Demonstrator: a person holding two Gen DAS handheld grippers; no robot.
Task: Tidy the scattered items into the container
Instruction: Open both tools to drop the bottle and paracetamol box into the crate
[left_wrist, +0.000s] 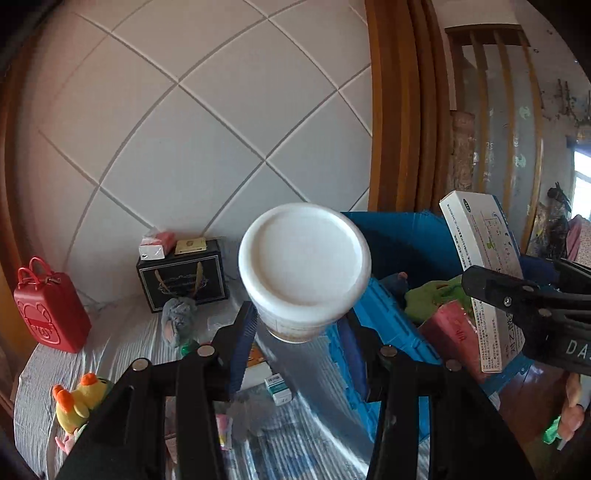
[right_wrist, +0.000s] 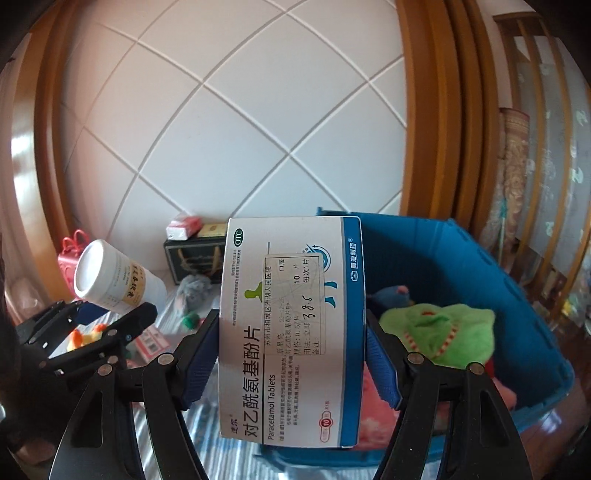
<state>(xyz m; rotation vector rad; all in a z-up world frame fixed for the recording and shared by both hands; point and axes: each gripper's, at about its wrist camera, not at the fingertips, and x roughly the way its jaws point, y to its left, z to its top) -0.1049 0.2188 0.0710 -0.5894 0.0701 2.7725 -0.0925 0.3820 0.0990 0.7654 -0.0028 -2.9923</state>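
Observation:
My left gripper (left_wrist: 301, 325) is shut on a white medicine bottle (left_wrist: 304, 266), lid toward the camera, held above the striped bed sheet (left_wrist: 122, 332). From the right wrist the same bottle (right_wrist: 110, 280) and left gripper (right_wrist: 114, 314) show at the left. My right gripper (right_wrist: 291, 350) is shut on a white and blue Paracetamol tablet box (right_wrist: 291, 332), held upright in front of the blue crate (right_wrist: 480, 266). In the left wrist view that box (left_wrist: 484, 269) and the right gripper (left_wrist: 517, 295) hang over the crate (left_wrist: 399, 240). A green plush toy (right_wrist: 443, 328) lies inside the crate.
On the sheet lie a yellow duck plush (left_wrist: 79, 398), a grey plush mouse (left_wrist: 179, 317), a small white and green box (left_wrist: 279, 387) and an orange and white box (left_wrist: 256, 365). A red case (left_wrist: 50, 317) and a black gift box (left_wrist: 184, 277) stand against the tiled wall.

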